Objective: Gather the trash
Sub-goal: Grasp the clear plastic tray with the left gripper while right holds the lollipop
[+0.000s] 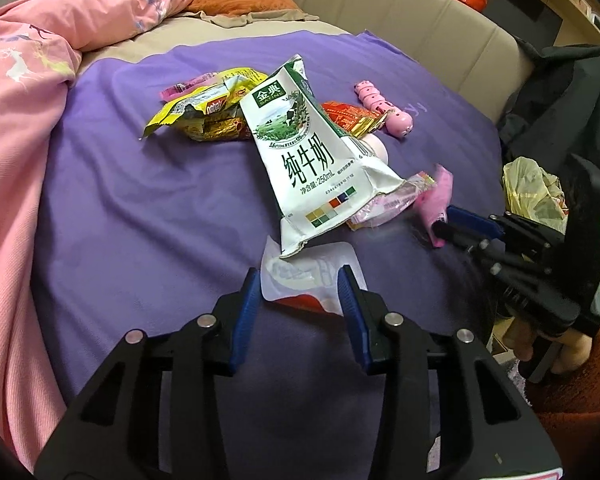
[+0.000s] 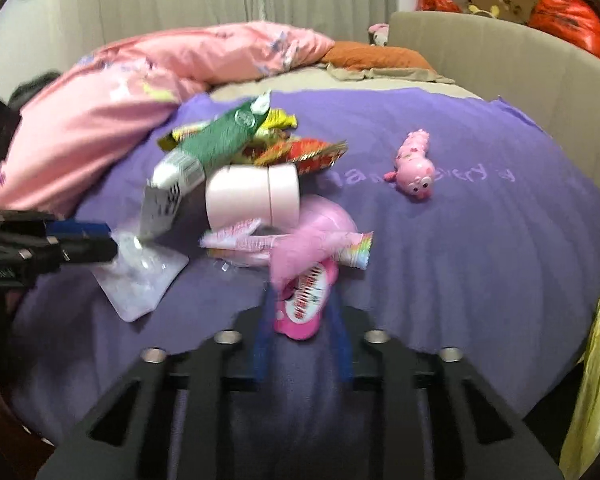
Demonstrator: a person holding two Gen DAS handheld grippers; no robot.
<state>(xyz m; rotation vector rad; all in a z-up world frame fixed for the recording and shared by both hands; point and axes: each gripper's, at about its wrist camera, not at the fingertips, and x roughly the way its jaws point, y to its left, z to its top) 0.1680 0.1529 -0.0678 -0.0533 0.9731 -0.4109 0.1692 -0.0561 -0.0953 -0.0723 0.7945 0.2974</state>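
Trash lies in a heap on a purple blanket (image 1: pixel 140 220). In the left wrist view my left gripper (image 1: pixel 300 292) is shut on a white plastic packet (image 1: pixel 300 272) with a red underside, which a flattened green-and-white milk carton (image 1: pixel 312 152) partly overlaps. At the right edge my right gripper (image 1: pixel 444 228) grips a pink wrapper (image 1: pixel 436 196). The blurred right wrist view shows the right gripper (image 2: pixel 302 320) shut on that pink wrapper (image 2: pixel 304 300). To its left, the left gripper (image 2: pixel 96 240) sits on the white packet (image 2: pixel 140 280).
Yellow snack wrappers (image 1: pixel 204 108), a red wrapper (image 1: pixel 348 116) and a pale pink jar (image 2: pixel 252 196) lie in the heap. A pink caterpillar toy (image 2: pixel 414 168) lies apart on the blanket. A pink quilt (image 1: pixel 28 80) bunches at the left; a yellow plastic bag (image 1: pixel 532 192) hangs off the right.
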